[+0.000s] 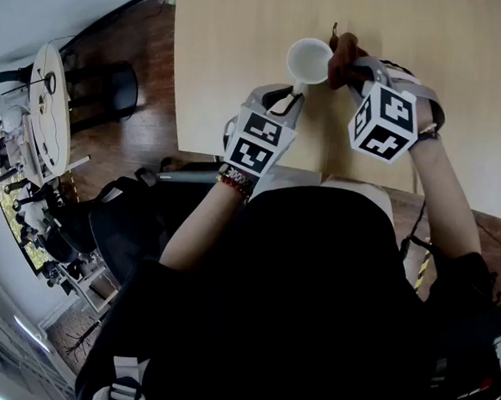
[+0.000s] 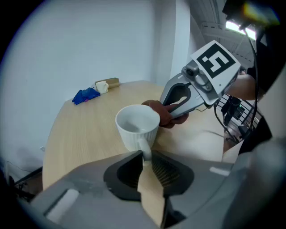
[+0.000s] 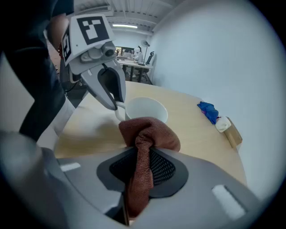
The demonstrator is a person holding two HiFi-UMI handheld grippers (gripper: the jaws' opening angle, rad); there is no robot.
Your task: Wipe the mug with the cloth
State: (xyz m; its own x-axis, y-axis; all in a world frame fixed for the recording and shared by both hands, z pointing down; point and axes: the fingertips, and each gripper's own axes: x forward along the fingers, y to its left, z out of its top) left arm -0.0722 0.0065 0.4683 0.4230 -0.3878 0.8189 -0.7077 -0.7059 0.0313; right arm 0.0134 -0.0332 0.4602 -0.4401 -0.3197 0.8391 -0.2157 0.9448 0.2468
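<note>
Both pairs of jaws are closed on something. Our left gripper (image 2: 145, 160) pinches the handle of the white mug (image 2: 137, 125). Our right gripper (image 3: 142, 163) is clamped on the brown cloth (image 3: 149, 134); one fold runs down between the pads and the rest bunches out in front.

The mug is upright and appears to rest on the pale wooden table (image 1: 235, 64), near the edge closest to us, with its handle turned toward us. The bunched cloth touches the mug's outer wall on our right, just below the rim.

We judge that the wipe itself is in hand. To do it well, we should hold the handle firm so the mug cannot spin or tip. We should press with the soft wad only, never the jaw tips, and sweep round the wall and over the rim in overlapping passes. Turning the mug by its handle would let us reach the far side.

Well apart, at the table's far edge, lie a crumpled blue thing (image 2: 86, 95) and a small wooden block (image 2: 111, 82).
</note>
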